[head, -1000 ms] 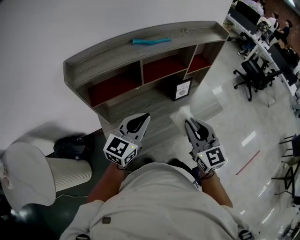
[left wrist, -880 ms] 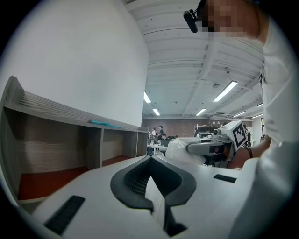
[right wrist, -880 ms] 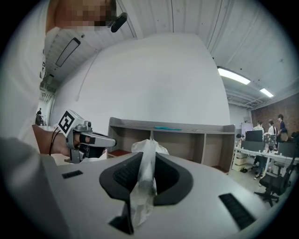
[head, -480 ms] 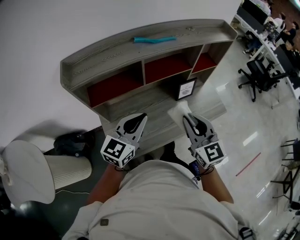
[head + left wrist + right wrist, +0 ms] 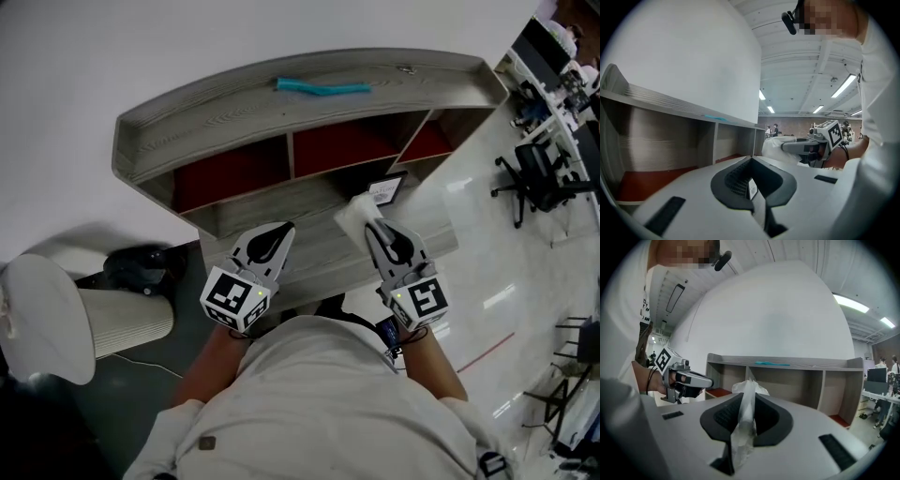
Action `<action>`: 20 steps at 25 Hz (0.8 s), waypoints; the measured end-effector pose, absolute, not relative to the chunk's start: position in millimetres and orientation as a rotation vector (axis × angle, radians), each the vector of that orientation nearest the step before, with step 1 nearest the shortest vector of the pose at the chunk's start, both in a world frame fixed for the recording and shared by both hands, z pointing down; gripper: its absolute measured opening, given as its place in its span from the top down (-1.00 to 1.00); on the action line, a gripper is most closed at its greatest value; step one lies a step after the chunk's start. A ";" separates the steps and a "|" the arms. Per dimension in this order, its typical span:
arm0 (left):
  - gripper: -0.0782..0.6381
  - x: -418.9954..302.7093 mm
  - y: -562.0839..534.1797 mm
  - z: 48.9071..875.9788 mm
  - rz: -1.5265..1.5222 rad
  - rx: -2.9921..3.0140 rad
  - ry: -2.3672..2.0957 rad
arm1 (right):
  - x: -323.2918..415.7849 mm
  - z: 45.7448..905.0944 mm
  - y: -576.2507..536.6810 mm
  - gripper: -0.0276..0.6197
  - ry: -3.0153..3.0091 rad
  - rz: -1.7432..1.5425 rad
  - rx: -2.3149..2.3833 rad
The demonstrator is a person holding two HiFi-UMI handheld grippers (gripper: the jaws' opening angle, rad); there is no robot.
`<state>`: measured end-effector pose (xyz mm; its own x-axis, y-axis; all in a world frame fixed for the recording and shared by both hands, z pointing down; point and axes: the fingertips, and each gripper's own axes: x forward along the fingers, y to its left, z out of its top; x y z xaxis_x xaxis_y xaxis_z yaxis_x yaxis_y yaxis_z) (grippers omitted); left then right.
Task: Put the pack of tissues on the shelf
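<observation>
The pack of tissues (image 5: 356, 212) is a crinkled clear wrapper, pinched by its edge in my right gripper (image 5: 372, 225). It (image 5: 746, 404) runs up between the jaws in the right gripper view. It hangs in front of the grey shelf unit (image 5: 234, 114), near the lower ledge and the right compartments. My left gripper (image 5: 278, 234) is held beside it to the left, jaws together and empty (image 5: 751, 187). From the left gripper view the pack of tissues (image 5: 776, 149) and the right gripper (image 5: 794, 146) show at the right.
A blue strip (image 5: 322, 88) lies on the shelf's top. A small framed sign (image 5: 385, 190) stands on the lower ledge. The compartments have red floors (image 5: 225, 173). A white fan-like unit (image 5: 52, 319) stands at the left; office chairs (image 5: 539, 173) at the right.
Both grippers and the tissue pack have come nearer the shelf; the view has shifted so that the shelf sits more centred. The hold on the pack is unchanged.
</observation>
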<state>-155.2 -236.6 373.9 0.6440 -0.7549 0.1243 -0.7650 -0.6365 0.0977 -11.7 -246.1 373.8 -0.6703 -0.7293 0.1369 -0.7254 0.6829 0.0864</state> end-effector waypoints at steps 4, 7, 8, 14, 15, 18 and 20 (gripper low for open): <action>0.74 -149.4 -258.6 378.6 0.113 2.671 -1.327 | -9.4 377.7 -275.6 0.71 -2.766 -0.044 1.104; 0.74 -145.7 -271.9 382.4 0.117 2.642 -1.372 | -8.5 380.9 -295.0 0.71 -2.794 -0.035 1.046; 0.74 -144.4 -277.2 383.2 0.118 2.632 -1.389 | -8.2 381.1 -302.2 0.71 -2.802 -0.033 1.029; 0.74 -126.7 -320.0 387.6 0.116 2.580 -1.480 | 1.9 388.1 -354.4 0.71 -2.830 -0.042 0.910; 0.74 -123.8 -326.4 388.2 0.111 2.575 -1.490 | 3.0 389.7 -361.9 0.71 -2.832 -0.046 0.895; 0.74 -116.9 -341.5 390.5 0.095 2.556 -1.512 | 3.4 392.4 -380.5 0.71 -2.840 -0.074 0.850; 0.74 -112.9 -350.6 392.9 0.099 2.548 -1.531 | 4.0 396.4 -391.6 0.71 -2.837 -0.081 0.830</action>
